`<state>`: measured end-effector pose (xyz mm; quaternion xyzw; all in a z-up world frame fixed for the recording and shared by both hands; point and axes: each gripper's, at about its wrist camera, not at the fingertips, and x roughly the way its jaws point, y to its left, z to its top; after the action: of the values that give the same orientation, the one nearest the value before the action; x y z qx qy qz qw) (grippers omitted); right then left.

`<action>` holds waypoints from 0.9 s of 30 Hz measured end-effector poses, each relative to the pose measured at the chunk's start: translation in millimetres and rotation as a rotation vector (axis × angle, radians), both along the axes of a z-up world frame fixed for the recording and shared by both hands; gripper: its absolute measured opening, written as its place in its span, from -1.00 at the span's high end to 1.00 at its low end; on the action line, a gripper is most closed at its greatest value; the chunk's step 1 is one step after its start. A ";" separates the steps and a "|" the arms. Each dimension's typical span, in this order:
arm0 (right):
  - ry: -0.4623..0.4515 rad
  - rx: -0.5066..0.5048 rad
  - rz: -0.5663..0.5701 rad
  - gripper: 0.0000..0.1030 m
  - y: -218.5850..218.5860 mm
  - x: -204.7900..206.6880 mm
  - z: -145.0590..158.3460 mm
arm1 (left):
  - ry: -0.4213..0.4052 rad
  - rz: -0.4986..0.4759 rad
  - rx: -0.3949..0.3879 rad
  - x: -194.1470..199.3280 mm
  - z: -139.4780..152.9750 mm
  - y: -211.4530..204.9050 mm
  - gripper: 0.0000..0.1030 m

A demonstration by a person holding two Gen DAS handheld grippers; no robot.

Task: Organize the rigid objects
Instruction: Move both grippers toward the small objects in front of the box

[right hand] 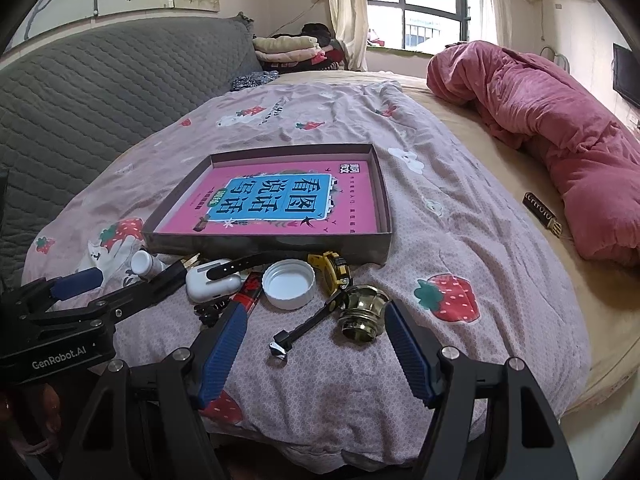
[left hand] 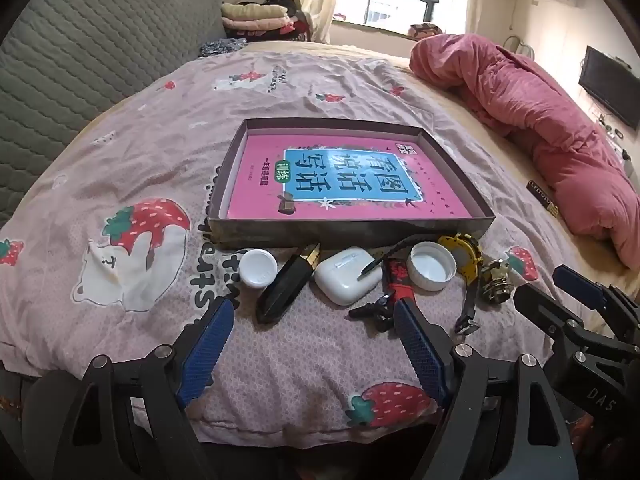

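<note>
Looking through the left wrist, I keep my left hand-held gripper (left hand: 312, 320) spread over the earbud case (left hand: 347, 275), lined beside the tray (left hand: 352, 230). Right wrist: my right hand-held gripper (right hand: 316, 330) gapes, framing the brass knob (right hand: 362, 311) on the bed (right hand: 460, 220).

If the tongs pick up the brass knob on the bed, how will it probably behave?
The brass knob looks like solid metal, so probably heavy for its size. Its shiny, rounded body may slip between the pads. It lies on its side on the soft quilt, so a push could roll it.
</note>
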<state>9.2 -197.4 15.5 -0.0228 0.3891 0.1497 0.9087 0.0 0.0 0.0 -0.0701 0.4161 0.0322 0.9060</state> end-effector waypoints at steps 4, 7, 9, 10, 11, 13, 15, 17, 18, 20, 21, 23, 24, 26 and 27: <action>-0.003 -0.001 -0.003 -0.37 0.4 0.2 0.8 | 0.004 0.001 0.001 0.9 -0.2 -0.1 -0.61; -0.002 -0.001 -0.003 -0.37 0.0 0.4 0.8 | 0.006 0.003 0.005 -3.6 1.6 0.7 -0.61; -0.004 -0.001 -0.003 -0.37 0.0 0.5 0.9 | 0.004 0.000 0.015 0.6 2.7 -3.2 -0.61; -0.004 -0.001 -0.002 -0.37 -0.2 0.6 0.7 | -0.001 -0.003 0.018 -0.3 2.7 -2.9 -0.61; -0.005 -0.001 -0.004 -0.37 -0.6 0.5 1.0 | -0.002 -0.005 0.019 -2.0 2.7 -4.0 -0.61; -0.006 0.000 -0.007 -0.37 -0.4 0.4 1.4 | -0.007 -0.009 0.016 -5.2 1.9 -3.6 -0.61; -0.006 0.003 -0.009 -0.37 -0.5 0.4 1.8 | -0.010 -0.012 0.022 -0.8 0.9 -3.9 -0.61; -0.004 0.003 -0.011 -0.37 -0.9 0.7 1.4 | -0.011 -0.011 0.024 -1.1 1.1 -3.8 -0.61; -0.003 0.004 -0.011 -0.37 -0.7 0.8 1.4 | -0.018 -0.011 0.033 -1.3 1.4 -3.7 -0.61; -0.003 0.002 -0.012 -0.37 -0.7 0.8 1.3 | -0.023 -0.012 0.051 -1.9 2.4 -4.2 -0.61; -0.004 0.002 -0.011 -0.37 -1.3 0.7 1.5 | -0.025 -0.013 0.052 -2.3 2.7 -4.5 -0.61; -0.004 0.002 -0.012 -0.37 -1.1 0.7 1.6 | -0.027 -0.016 0.038 -2.7 2.4 -4.8 -0.61; -0.005 0.003 -0.012 -0.37 -1.0 0.7 1.8 | -0.027 -0.016 0.038 -2.8 2.8 -4.5 -0.61; -0.004 0.003 -0.012 -0.37 -1.1 1.0 1.8 | -0.030 -0.017 0.043 -2.9 3.6 -4.5 -0.61; -0.004 0.003 -0.012 -0.37 -0.9 0.8 2.1 | -0.037 -0.017 0.047 -3.1 3.8 -5.0 -0.61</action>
<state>10.0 -198.3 17.6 -0.0193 0.3871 0.1447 0.9104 -3.1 -5.0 3.8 -0.0459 0.3989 0.0330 0.9153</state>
